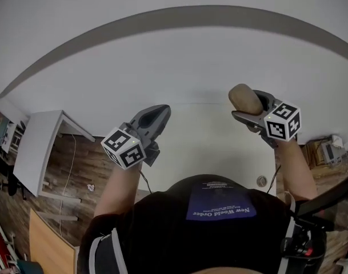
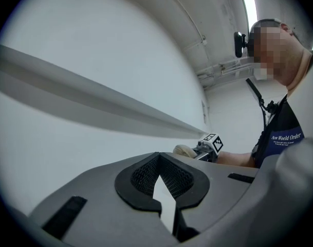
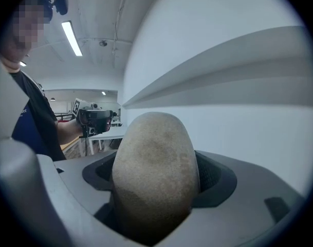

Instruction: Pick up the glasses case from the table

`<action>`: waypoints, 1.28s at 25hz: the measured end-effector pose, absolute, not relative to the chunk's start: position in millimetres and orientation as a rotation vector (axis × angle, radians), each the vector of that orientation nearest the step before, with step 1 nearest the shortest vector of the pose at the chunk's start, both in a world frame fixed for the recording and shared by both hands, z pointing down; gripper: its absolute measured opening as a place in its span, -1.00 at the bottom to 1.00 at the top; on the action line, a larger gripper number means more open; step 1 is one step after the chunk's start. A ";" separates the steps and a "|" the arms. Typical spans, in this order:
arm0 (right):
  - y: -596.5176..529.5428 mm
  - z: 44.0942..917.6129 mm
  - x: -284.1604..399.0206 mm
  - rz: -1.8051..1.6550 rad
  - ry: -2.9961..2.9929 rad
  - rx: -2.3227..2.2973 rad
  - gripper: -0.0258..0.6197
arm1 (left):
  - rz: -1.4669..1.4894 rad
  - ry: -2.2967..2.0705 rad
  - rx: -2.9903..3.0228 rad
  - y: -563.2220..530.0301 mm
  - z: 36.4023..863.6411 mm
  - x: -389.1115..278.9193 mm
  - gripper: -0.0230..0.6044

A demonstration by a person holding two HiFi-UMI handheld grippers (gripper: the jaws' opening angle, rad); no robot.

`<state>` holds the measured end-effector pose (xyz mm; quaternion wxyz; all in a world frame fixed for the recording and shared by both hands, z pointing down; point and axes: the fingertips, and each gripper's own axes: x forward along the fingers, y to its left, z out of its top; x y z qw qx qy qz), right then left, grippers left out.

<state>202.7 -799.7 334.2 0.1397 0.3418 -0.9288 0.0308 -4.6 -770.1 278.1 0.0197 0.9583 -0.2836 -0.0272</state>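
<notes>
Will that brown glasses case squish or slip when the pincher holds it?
Probably no squishing: the glasses case looks fully rounded between the right gripper's jaws, so it seems stiff. Its tan surface looks fuzzy, so likely grippy. Set down, it might roll.

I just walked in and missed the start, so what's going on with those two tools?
A person stands at a white table with a hand-held gripper in each hand. The right hand-held gripper is clamped on a tan glasses case, whose rounded end sticks out past the jaws. The case looks lifted off the table. The left hand-held gripper is shut with nothing in it, held out beside the other.
</notes>
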 end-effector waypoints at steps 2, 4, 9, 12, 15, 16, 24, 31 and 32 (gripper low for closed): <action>-792.9 326.9 204.7 0.090 -2.701 1.029 0.33 | -0.092 -0.858 2.983 -767.3 272.4 -8.9 -0.94; -789.8 315.7 200.1 0.081 -2.715 1.074 0.33 | -0.115 -0.842 2.979 -767.7 263.3 -20.9 -0.94; -814.3 324.3 189.2 0.052 -2.775 1.094 0.33 | -0.152 -0.849 2.972 -793.4 286.8 -39.1 -0.94; -804.1 337.9 186.1 0.063 -2.814 1.089 0.33 | -0.168 -0.830 2.963 -787.5 309.0 -43.9 -0.94; -795.1 302.1 187.9 0.051 -2.824 1.094 0.33 | -0.187 -0.818 2.943 -782.6 280.6 -47.3 -0.94; -793.4 293.3 187.4 0.048 -2.830 1.093 0.33 | -0.189 -0.817 2.938 -781.9 274.8 -47.9 -0.94; -782.0 295.9 159.1 0.048 -2.874 1.055 0.33 | -0.171 -0.812 2.937 -772.5 280.1 -65.8 -0.94; -786.2 297.1 161.9 0.053 -2.883 1.070 0.33 | -0.165 -0.825 2.927 -770.6 283.0 -67.1 -0.94; -786.0 297.3 162.5 0.050 -2.882 1.072 0.33 | -0.166 -0.827 2.926 -770.0 283.4 -67.4 -0.94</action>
